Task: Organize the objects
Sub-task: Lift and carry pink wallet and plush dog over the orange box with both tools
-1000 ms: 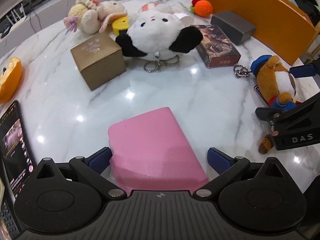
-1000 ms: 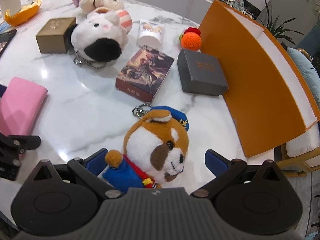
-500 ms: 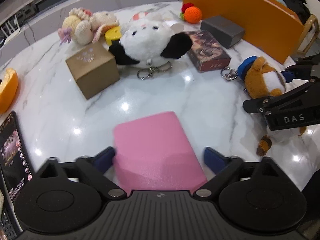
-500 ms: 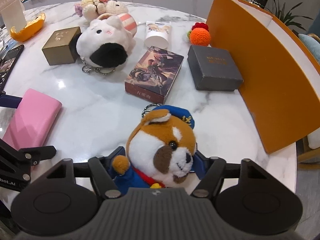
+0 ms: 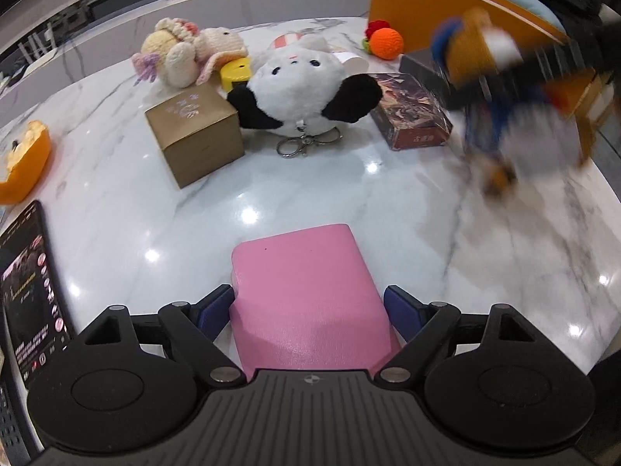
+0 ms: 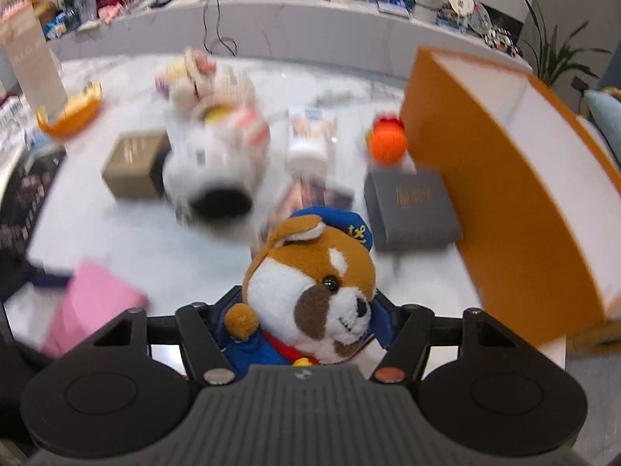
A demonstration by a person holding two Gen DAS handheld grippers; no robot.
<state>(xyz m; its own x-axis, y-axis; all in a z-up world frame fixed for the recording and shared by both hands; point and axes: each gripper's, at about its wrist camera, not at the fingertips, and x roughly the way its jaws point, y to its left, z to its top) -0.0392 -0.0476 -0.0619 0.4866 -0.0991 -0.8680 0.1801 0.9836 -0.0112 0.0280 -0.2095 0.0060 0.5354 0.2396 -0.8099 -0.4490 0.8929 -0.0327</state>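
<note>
My left gripper (image 5: 308, 305) is shut on a pink box (image 5: 302, 283), its blue pads against both sides, held just over the marble table (image 5: 310, 186). My right gripper (image 6: 306, 320) is shut on a brown plush dog (image 6: 310, 287) with a blue cap and holds it in the air above the table. The dog also shows blurred in the left wrist view (image 5: 500, 89), lifted at the right. The pink box shows in the right wrist view (image 6: 93, 303) at the lower left.
On the table stand a tan box (image 5: 194, 132), a black-and-white plush (image 5: 302, 89), cream plush toys (image 5: 182, 54), a picture box (image 5: 411, 116), a grey box (image 6: 411, 209), an orange ball (image 5: 386, 42), a phone (image 5: 31, 287) and a tall orange bin (image 6: 516, 202).
My right gripper closed on the plush dog and lifted it off the table, moving fast. My left gripper closed on the pink box.
</note>
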